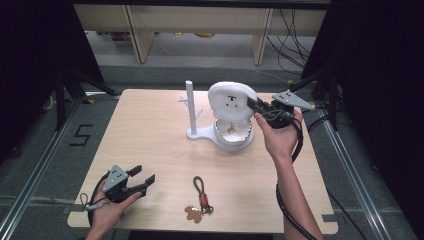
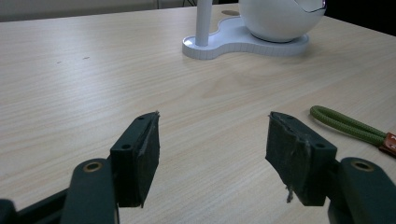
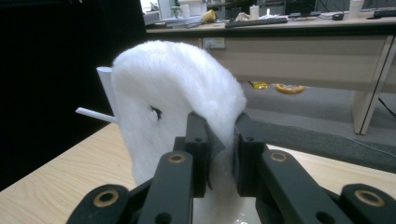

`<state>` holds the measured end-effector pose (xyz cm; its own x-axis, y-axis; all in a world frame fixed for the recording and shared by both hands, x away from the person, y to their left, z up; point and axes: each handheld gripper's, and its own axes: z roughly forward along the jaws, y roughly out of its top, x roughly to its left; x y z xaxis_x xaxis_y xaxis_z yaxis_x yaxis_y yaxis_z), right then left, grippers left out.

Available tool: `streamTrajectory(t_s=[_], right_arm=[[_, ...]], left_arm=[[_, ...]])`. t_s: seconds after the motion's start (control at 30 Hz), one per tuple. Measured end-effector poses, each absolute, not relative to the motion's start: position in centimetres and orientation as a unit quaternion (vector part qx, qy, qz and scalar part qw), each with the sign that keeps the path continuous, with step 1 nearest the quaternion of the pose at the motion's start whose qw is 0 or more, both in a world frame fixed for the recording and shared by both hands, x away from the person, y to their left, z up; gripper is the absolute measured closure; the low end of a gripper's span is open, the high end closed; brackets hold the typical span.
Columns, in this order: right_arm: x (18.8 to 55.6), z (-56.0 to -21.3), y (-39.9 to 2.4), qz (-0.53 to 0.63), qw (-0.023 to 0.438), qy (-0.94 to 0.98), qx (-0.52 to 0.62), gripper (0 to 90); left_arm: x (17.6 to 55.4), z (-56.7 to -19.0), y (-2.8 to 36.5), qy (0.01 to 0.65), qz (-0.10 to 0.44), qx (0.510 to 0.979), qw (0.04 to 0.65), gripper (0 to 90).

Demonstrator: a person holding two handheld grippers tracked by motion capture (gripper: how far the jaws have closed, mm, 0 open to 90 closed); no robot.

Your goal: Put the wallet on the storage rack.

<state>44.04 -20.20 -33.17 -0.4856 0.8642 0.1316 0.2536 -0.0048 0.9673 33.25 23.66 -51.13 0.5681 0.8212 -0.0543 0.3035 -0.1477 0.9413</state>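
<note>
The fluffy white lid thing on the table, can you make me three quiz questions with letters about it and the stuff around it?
1. Where does the green cord keychain lie?
A. inside the white bowl
B. on the wooden table, near its front edge
C. hung on the white post

2. What colour is the fuzzy lid?
A. white
B. green
C. brown

3. How do the right gripper and its fingers stand?
A. wide open above the table
B. shut on the fuzzy lid
C. shut on the keychain

Answers:
1 B, the high view shows it flat on the wooden table, between the two forearms.
2 A, the fluffy fabric is white in the high view and the right gripper view.
3 B, the right gripper view shows both fingers pinching the lid's edge.
</note>
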Motion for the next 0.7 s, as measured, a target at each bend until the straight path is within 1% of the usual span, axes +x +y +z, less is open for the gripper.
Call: streamTrajectory(t_s=[0.13,0.17,0.37,0.53,0.57,0.7], right_arm=[[44.4,-33.5,-20.5,0.56,0.272,0.654,0.431,80.0],[44.5,-33.8,-20.7,0.556,0.272,0.653,0.437,80.0],[44.9,-34.6,-21.2,0.549,0.267,0.649,0.454,79.9],[45.3,-35.1,-21.6,0.544,0.269,0.651,0.455,79.9],[45.4,-35.3,-21.6,0.545,0.261,0.648,0.462,79.9],[45.7,-35.6,-21.7,0.543,0.268,0.65,0.46,79.8]], left_arm=[[33.2,-51.1,23.7,0.394,0.247,0.717,0.52,34.4],[33.4,-51.3,23.6,0.384,0.245,0.716,0.529,34.4],[33.3,-51.3,23.4,0.387,0.245,0.72,0.521,34.1],[33.4,-51.4,23.3,0.386,0.241,0.718,0.527,33.9],[33.3,-51.4,23.3,0.389,0.239,0.717,0.526,33.9],[33.3,-51.4,23.3,0.389,0.238,0.717,0.527,33.8]])
